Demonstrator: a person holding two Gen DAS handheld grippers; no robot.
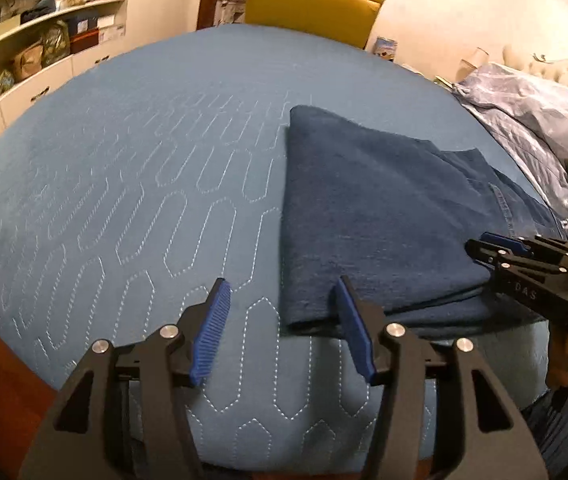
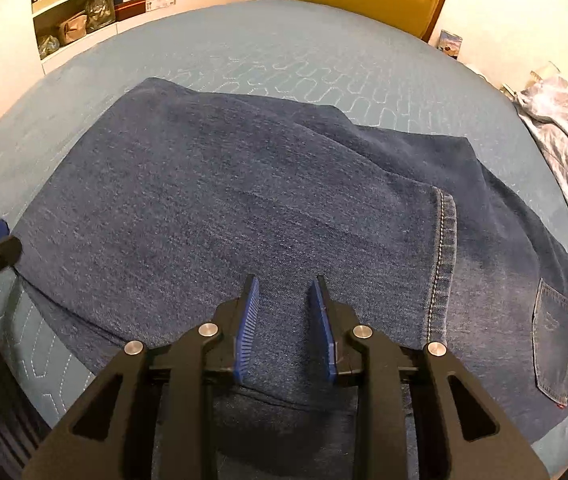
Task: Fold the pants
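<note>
Dark blue jeans [image 2: 244, 200] lie folded over on a blue quilted bedspread [image 1: 124, 180]; the leg hem [image 2: 443, 256] lies across the seat, and a back pocket [image 2: 555, 340] shows at the right. In the left wrist view the jeans [image 1: 383, 208] lie right of centre, with their folded corner near the right finger. My left gripper [image 1: 282, 292] is open and empty, just above the bedspread at the jeans' near left corner. My right gripper [image 2: 285, 292] is open over the near edge of the jeans, holding nothing; it also shows in the left wrist view [image 1: 499, 248].
A yellow chair [image 1: 311, 0] stands beyond the far edge of the bed. Shelves [image 1: 52, 28] with boxes and bags stand at the far left. A crumpled pale blue cover [image 1: 531, 120] lies at the right by a tufted headboard.
</note>
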